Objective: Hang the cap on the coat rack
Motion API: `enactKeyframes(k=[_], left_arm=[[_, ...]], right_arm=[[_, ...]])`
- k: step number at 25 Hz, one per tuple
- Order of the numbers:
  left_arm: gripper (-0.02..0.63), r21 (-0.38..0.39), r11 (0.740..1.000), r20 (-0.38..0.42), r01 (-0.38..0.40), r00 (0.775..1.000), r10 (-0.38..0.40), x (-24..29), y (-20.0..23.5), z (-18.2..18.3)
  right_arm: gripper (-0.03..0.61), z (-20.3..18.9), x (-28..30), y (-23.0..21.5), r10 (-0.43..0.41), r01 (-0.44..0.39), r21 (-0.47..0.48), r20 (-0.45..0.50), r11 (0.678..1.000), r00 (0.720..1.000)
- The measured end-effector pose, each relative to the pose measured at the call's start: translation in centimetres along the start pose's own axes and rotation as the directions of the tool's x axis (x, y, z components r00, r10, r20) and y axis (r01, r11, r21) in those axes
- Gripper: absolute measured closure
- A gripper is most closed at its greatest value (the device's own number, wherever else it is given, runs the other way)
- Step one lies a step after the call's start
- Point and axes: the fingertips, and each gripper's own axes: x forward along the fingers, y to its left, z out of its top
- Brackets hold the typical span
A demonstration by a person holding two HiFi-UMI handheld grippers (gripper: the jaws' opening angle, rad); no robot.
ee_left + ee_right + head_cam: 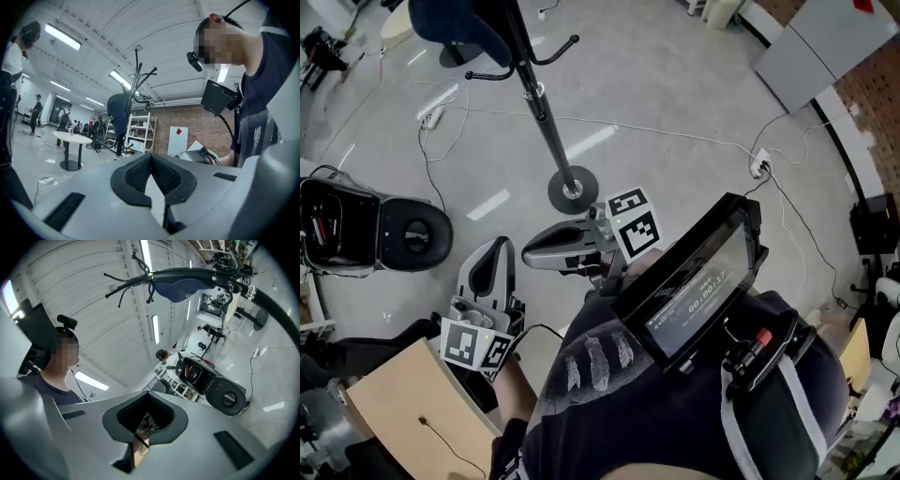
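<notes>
The cap (455, 26) is dark blue and hangs at the top of the coat rack (546, 117), up at the left of the head view. It droops as a soft, rounded shape over the black hooks, one of which curls out to its right. From the left gripper view the cap (117, 112) sags down one side of the pole, well clear of the floor, with bare hooks sticking up above it.

At the far left on the floor lies an open black case (337, 225) with a round black pad (417, 234) just beside it. Below that, a pale wooden board (394, 398) cuts across the corner. The left gripper (497, 248) is next, held low and away from the rack, its jaws pressed together with nothing between them. A white cable (431, 159) trails over the grey floor towards the rack's round base (572, 189).

Just right of that base, the right gripper (530, 251) points to the left. Its jaws also meet and hold nothing. Both grippers are well apart from the cap.

Further right, a dark screen (694, 281) sits at the person's chest, and a white socket block (759, 164) lies on the floor beyond it.
</notes>
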Motion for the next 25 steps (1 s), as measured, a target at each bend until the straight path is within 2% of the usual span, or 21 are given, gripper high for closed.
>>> enactKeyframes(k=[4, 10, 18, 25], left_arm=[[0.607, -0.025, 1.0, 0.029, -0.008, 1.0, 0.009, -4.5, -0.1, -0.7], [0.607, -0.051, 0.998, 0.07, 0.035, 0.997, -0.031, -8.7, -0.9, -1.0], [0.607, -0.115, 0.984, 0.113, 0.139, 0.986, -0.126, -7.4, -3.1, -2.4], [0.607, -0.105, 0.99, 0.096, 0.099, 0.991, -0.089, -7.4, -4.5, -2.6]], right_arm=[[0.574, -3.5, 2.6, 1.0, -0.023, 0.022, -0.015, -0.024, 1.0, 0.999], [0.574, -6.6, 5.1, 2.6, -0.097, 0.094, -0.066, -0.033, 0.993, 0.995], [0.574, -9.1, 4.7, 3.4, -0.202, 0.194, -0.093, -0.087, 0.976, 0.975], [0.574, -9.6, 3.6, 4.5, -0.172, 0.164, -0.083, -0.104, 0.983, 0.979]])
